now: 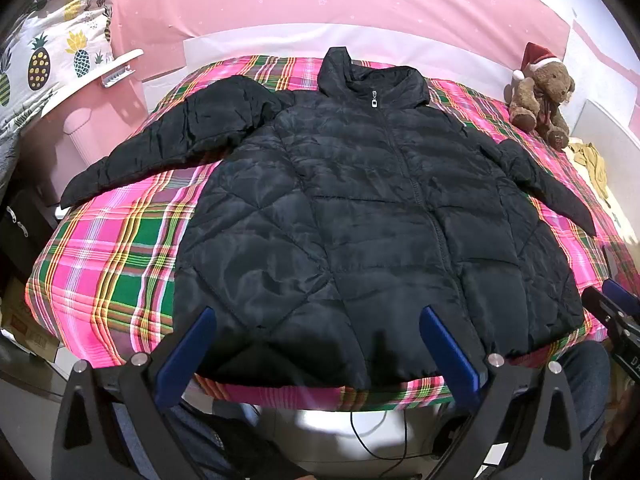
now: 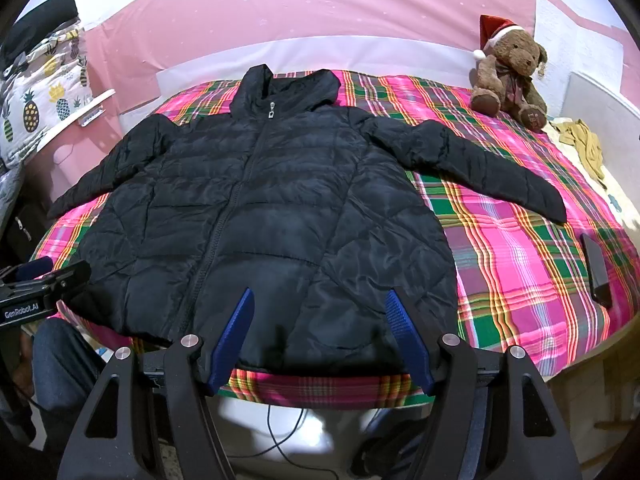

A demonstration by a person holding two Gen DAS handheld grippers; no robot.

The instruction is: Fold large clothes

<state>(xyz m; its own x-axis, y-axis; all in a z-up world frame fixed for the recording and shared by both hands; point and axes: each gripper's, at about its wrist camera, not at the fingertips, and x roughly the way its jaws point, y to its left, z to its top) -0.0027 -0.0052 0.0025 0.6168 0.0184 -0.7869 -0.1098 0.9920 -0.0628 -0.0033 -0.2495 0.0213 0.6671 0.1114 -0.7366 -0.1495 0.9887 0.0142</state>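
Note:
A black quilted puffer jacket (image 1: 360,216) lies flat and front up on a plaid-covered table (image 1: 112,264), zipped, both sleeves spread outward, collar at the far side. It also shows in the right wrist view (image 2: 264,216). My left gripper (image 1: 318,316) is open and empty, hovering above the jacket's near hem, left of centre. My right gripper (image 2: 320,300) is open and empty, above the near hem, right of the zipper. Each gripper shows at the edge of the other's view: the right one (image 1: 616,312), the left one (image 2: 36,284).
A brown teddy bear in a Santa hat (image 2: 510,72) sits at the far right corner. A dark phone (image 2: 596,270) lies near the right edge of the table. Yellow cloth (image 2: 584,140) lies beyond. A pineapple-print cloth (image 1: 44,64) hangs at left. Cables (image 2: 288,432) hang below the front edge.

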